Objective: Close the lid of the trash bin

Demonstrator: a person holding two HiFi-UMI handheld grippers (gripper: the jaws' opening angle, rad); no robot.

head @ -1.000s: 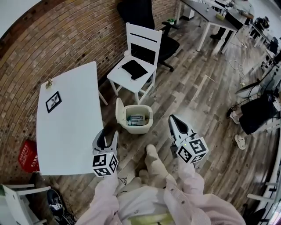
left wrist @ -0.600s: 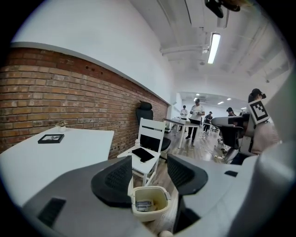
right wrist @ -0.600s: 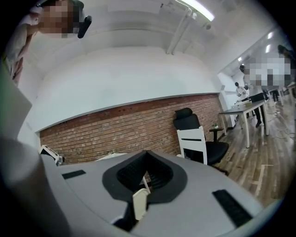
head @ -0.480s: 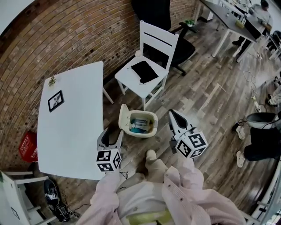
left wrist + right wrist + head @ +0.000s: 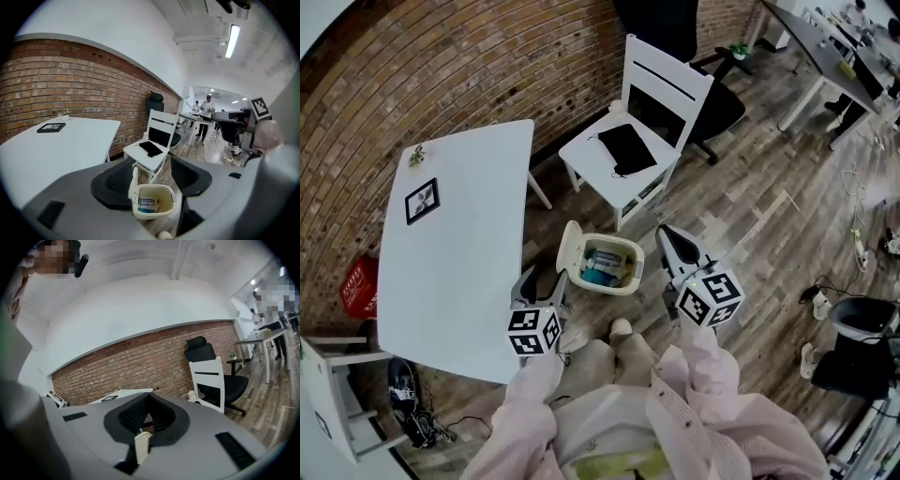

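The cream trash bin stands on the wood floor with its lid swung upright at its left side; boxes lie inside. My left gripper hovers just left of and nearer than the bin. Its jaws are opening, with nothing pressed between them. In the left gripper view the bin and the raised lid show beyond the left gripper. The right gripper hangs close to the bin's right side, apart from it. Its tips meet in the right gripper view, and the lid's top edge shows below them.
A white table with a small framed picture stands left of the bin. Behind the bin is a white chair with a black item on its seat, then a black office chair and a brick wall. My foot is near the bin.
Both grippers have come forward and lower toward the bin, which now sits between them in the head view. The lid still stands upright.
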